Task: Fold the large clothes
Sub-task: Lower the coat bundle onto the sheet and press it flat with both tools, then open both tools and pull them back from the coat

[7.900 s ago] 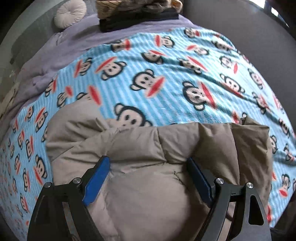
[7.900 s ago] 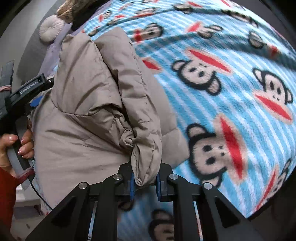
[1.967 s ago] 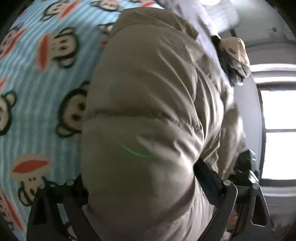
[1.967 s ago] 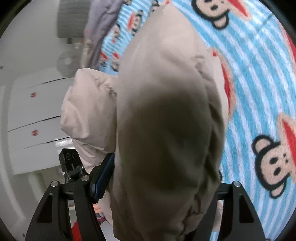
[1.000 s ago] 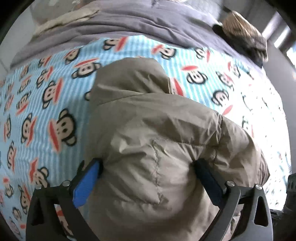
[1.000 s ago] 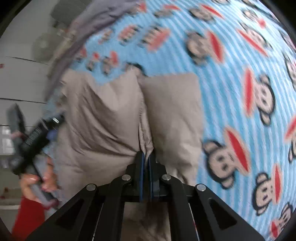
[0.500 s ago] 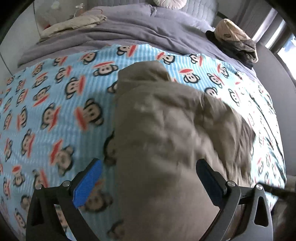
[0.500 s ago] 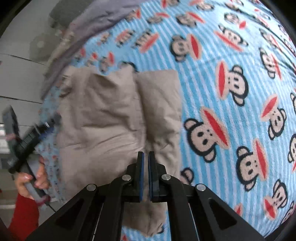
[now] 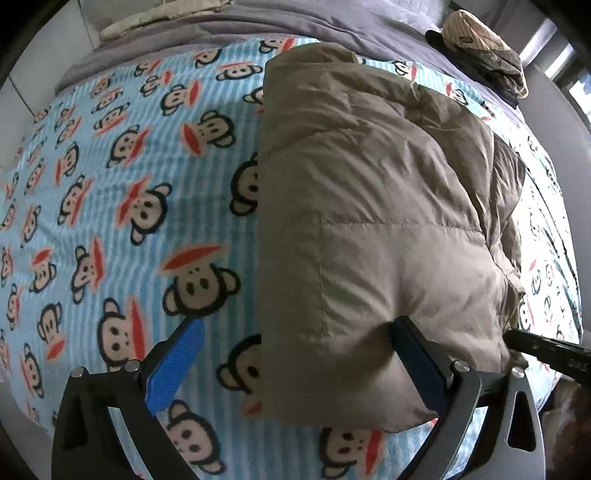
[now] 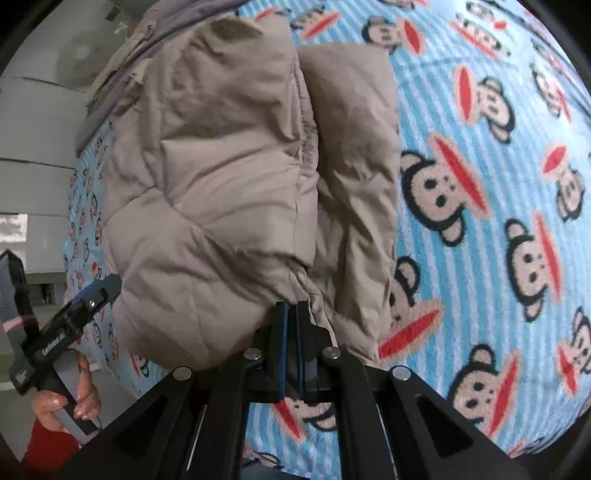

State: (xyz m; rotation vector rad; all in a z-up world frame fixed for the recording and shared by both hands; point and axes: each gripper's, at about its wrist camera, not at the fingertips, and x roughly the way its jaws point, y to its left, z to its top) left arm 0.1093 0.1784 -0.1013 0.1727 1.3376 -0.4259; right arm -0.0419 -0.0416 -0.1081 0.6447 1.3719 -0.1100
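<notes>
A beige puffer jacket (image 9: 369, 221) lies folded in a long bundle on the blue monkey-print blanket (image 9: 129, 203). My left gripper (image 9: 297, 323) stands open over the bundle's near left edge. Its blue left pad (image 9: 173, 362) is above bare blanket and its right finger (image 9: 421, 362) presses against the jacket's near end. In the right wrist view the jacket (image 10: 221, 184) fills the upper left. My right gripper (image 10: 292, 306) is shut, tips at the puckered near hem, with no fabric visible between the pads. A hand (image 10: 62, 406) holds the left gripper (image 10: 74, 321) at the lower left.
A grey duvet (image 9: 295, 18) covers the far end of the bed, with a checked cap on dark clothes (image 9: 480, 40) at the far right and a pale folded cloth (image 9: 155, 18) at the far left. White drawers (image 10: 29, 147) stand beside the bed. Blanket (image 10: 480, 184) spreads to the right.
The jacket, between the left gripper's fingers a second ago, has dropped flat onto the blanket. The left gripper has shifted left off it. The right gripper, still shut, has drawn back toward the near hem.
</notes>
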